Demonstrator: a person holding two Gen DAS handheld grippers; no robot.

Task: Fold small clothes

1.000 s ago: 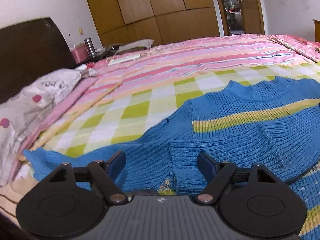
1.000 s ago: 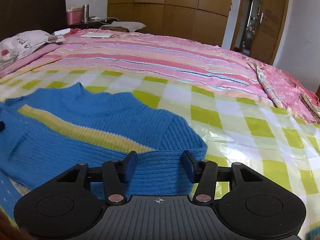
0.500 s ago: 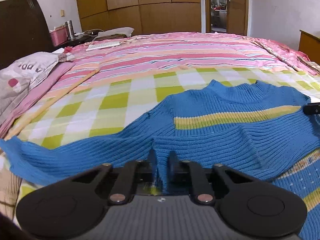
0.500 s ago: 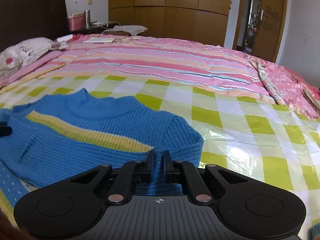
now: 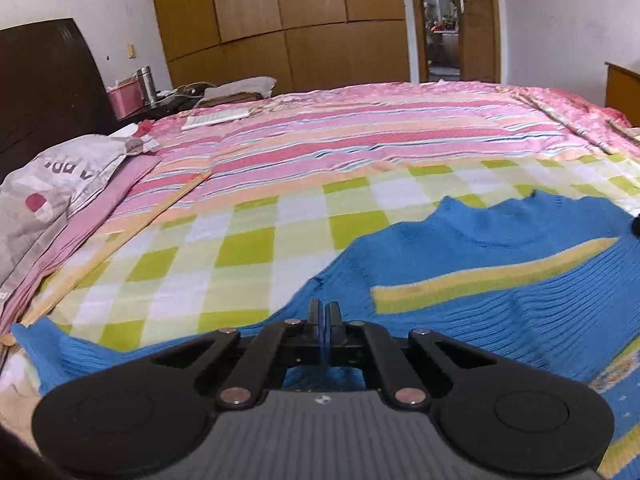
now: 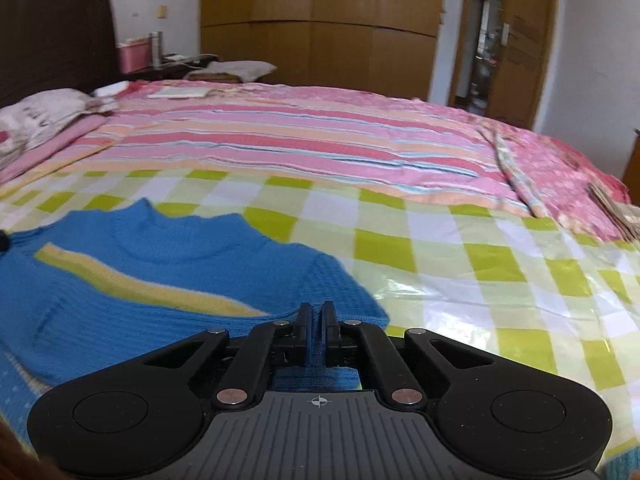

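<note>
A wide bed (image 5: 280, 208) fills both views, and everything here is placed from it. Behind its far side stands a wooden wardrobe (image 5: 280, 20), with an open doorway (image 5: 442, 20) to the right of that. At the bed's left end rises a dark headboard (image 5: 44, 80). Most of the bed is covered by a pink striped blanket (image 5: 360, 136); the near part carries a green-and-white checked sheet (image 5: 224, 256), glossy in places in the right wrist view.

On the checked sheet, at the bed's near edge, lies the blue sweater (image 5: 480, 280) with a yellow band across the chest and its collar turned toward the far side of the bed. One sleeve trails along the near edge toward the headboard. Its near portion looks raised and rippled rather than flat.

A grey printed pillow (image 5: 52, 184) rests at the headboard end. Beyond that corner of the bed, a dark nightstand holds a pink box (image 5: 126, 102) and a metal flask (image 5: 146, 84).

The left hand-held gripper (image 5: 322, 312) has its fingers pressed together on blue knit at the sweater's side nearer the headboard. The right hand-held gripper (image 6: 316, 314) pinches the sweater's edge on the opposite side, with blue fabric showing between its fingers.
</note>
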